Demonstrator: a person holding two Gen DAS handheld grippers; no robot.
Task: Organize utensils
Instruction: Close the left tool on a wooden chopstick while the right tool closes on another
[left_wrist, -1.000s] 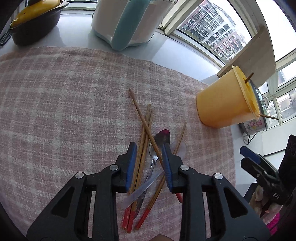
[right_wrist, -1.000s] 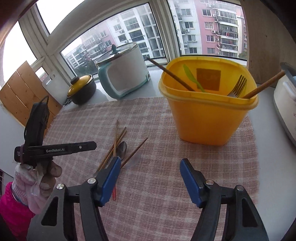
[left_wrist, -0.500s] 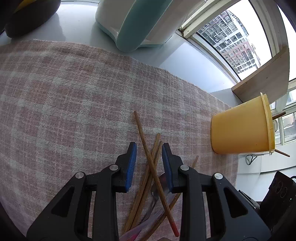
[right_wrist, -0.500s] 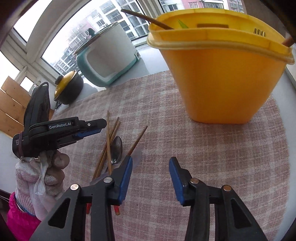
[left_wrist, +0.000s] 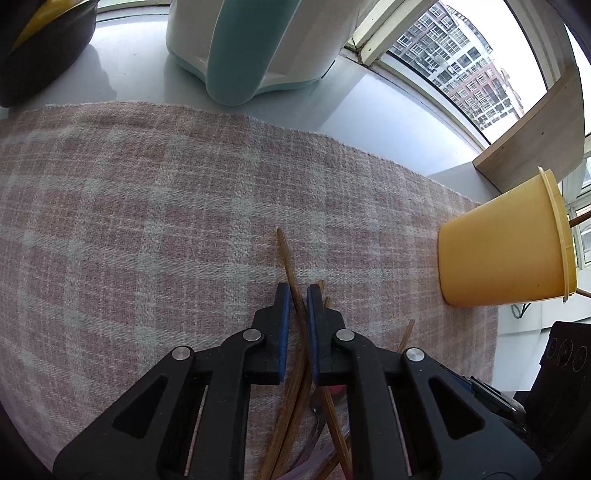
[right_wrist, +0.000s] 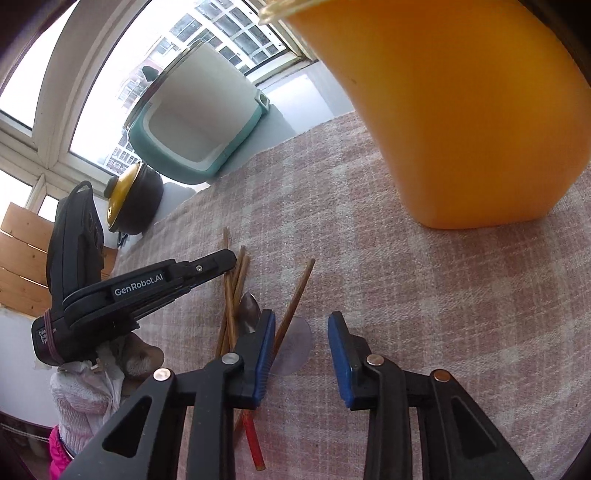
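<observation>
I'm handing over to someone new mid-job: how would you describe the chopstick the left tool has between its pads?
Start at the yellow tub on the pink plaid cloth, then look to the utensil pile beside it. The chopstick runs between the closing left tool pads; alone among its neighbours, its tip reaches farthest toward the window.

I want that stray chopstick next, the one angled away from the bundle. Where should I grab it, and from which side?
Probably take the stray chopstick by its bare upper half, near the tip, from above and crosswise. That end lies flat on the cloth, clear of the bundle; lower down it crowds the clear spoon and metal spoon.
</observation>
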